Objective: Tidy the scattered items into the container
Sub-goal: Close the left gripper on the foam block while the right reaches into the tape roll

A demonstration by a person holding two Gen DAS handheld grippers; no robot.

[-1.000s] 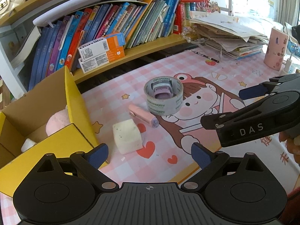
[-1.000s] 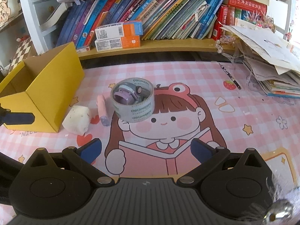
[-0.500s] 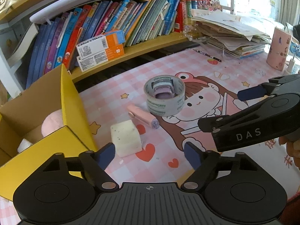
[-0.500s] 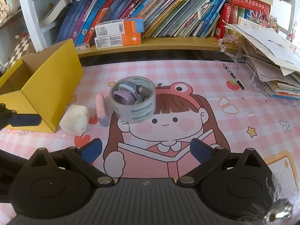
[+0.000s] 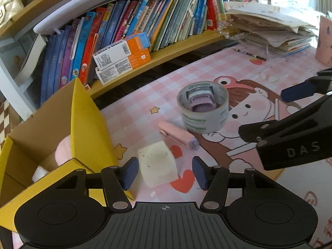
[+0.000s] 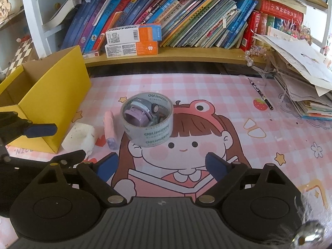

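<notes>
A white sponge block (image 5: 157, 166) lies on the pink mat beside the yellow cardboard box (image 5: 89, 124). My left gripper (image 5: 165, 172) straddles it with its jaws closing. The left pad is at the sponge's side and a gap shows at the right pad. A pink marker (image 5: 178, 134) lies just beyond. Further off stands a tape roll (image 6: 148, 122) with a small purple-grey toy (image 6: 141, 112) inside it. My right gripper (image 6: 161, 165) hovers short of the roll, jaws closing with nothing between them. A pink soft toy (image 5: 62, 151) sits in the box.
A low shelf of books (image 6: 186, 20) with two orange-white cartons (image 6: 132, 39) runs along the back. A messy paper stack (image 6: 300, 78) and a black pen (image 6: 261, 93) lie at the right. A pink cup (image 5: 324, 41) stands at the far right.
My left gripper has come forward and down over the sponge, and its jaws have narrowed around it. The right gripper has stayed in place with its jaws slightly narrower.
</notes>
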